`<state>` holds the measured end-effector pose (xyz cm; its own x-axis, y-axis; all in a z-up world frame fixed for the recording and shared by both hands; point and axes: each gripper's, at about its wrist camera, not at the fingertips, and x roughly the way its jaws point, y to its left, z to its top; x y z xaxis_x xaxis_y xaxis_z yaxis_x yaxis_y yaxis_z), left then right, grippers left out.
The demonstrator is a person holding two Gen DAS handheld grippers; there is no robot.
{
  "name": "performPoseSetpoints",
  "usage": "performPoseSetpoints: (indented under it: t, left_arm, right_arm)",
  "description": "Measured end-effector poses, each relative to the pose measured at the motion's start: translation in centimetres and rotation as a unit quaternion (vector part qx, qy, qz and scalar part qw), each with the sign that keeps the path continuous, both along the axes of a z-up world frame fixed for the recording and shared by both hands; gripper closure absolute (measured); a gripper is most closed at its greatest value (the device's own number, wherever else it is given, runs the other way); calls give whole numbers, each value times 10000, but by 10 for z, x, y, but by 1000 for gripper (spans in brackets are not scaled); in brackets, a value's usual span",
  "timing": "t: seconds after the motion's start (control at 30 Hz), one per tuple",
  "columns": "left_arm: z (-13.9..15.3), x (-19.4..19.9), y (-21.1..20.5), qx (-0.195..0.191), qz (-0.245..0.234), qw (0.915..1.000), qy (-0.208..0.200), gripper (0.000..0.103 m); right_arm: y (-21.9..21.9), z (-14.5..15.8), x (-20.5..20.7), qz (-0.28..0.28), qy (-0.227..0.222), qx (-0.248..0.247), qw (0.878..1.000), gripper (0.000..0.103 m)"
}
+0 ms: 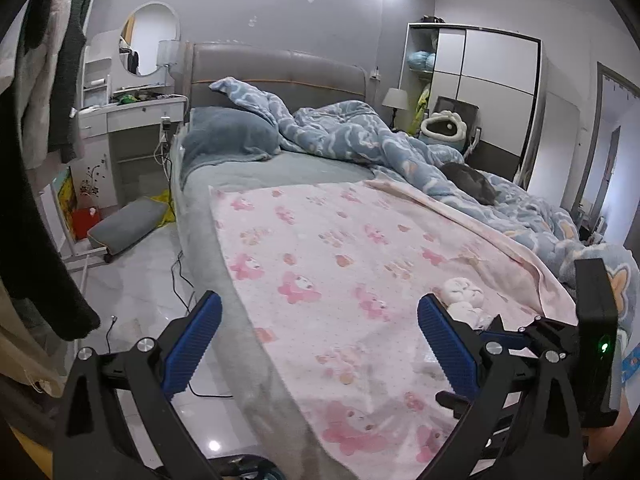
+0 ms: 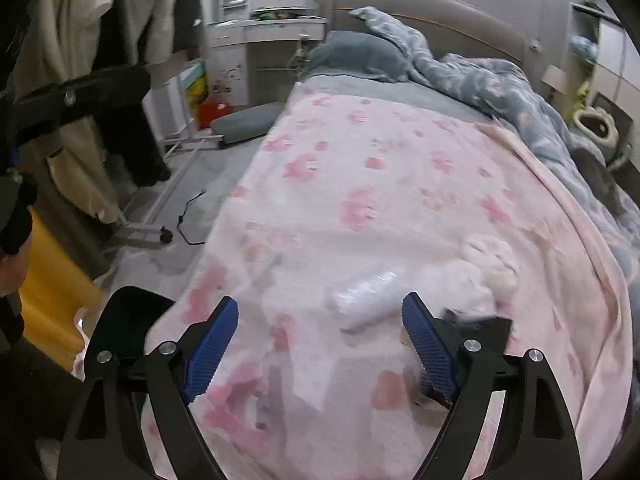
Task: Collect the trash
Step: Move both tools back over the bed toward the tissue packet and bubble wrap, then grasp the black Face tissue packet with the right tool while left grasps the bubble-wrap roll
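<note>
Trash: crumpled clear plastic bottle [image 2: 366, 294] and white tissue wads [image 2: 486, 268] lie on pink blanket [image 2: 400, 168], near its foot end. Left gripper [image 1: 320, 344] above blanket's edge, jaws apart, empty. Right gripper [image 2: 320, 344] above blanket just short of bottle, jaws apart, empty.

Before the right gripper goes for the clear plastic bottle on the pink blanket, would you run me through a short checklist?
1. Right gripper open, nothing between its pads: ok.
2. Plastic bottle in view, lying on the pink blanket just ahead of the right gripper: ok.
3. Crumpled tissues clear of the bottle: cannot tell, the picture is blurred.
4. Left gripper open and empty: ok.
5. Black bag at the bed edge open to receive: cannot tell.
</note>
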<state>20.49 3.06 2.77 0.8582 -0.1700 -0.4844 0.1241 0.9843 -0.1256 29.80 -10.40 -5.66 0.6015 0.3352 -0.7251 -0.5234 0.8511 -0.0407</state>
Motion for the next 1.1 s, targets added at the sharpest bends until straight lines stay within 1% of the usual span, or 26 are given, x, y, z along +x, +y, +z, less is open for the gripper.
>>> performPoseSetpoints:
  t: [0.23,0.43,0.53,0.6,0.67,0.87,0.97,1.1]
  left_arm:
    - [-16,14,-27,-29,-171,9997,169,3]
    - [-31,26,-45,-4,-336,9988,358,3]
    - [-39,31,-51,-90,-434,9979,464,3]
    - [-44,33,-55,-80,-487,9974,533,3]
    - [-47,35,-60,20,-545,9971,537,3]
    - [-57,37,-71,89,-855,9946,579,4]
    - [-63,39,-78,242,-1021,9925,629,4]
    - [-71,41,-89,368,-1324,9875,773,5]
  right_arm:
    - [-29,-4,-1,-275,-8,50,9996,17]
    - [-54,-6,4,-654,-51,142,9977,16]
    - [-65,-8,6,-872,-65,168,9960,15]
    - [-72,-11,8,-1008,-16,222,9947,14]
    - [-78,-14,11,-1139,29,291,9931,14]
    - [-85,-24,21,-1276,295,405,9906,14]
    - [-85,-32,26,-1329,408,330,9897,14]
    - [-88,-41,29,-1336,595,386,9885,14]
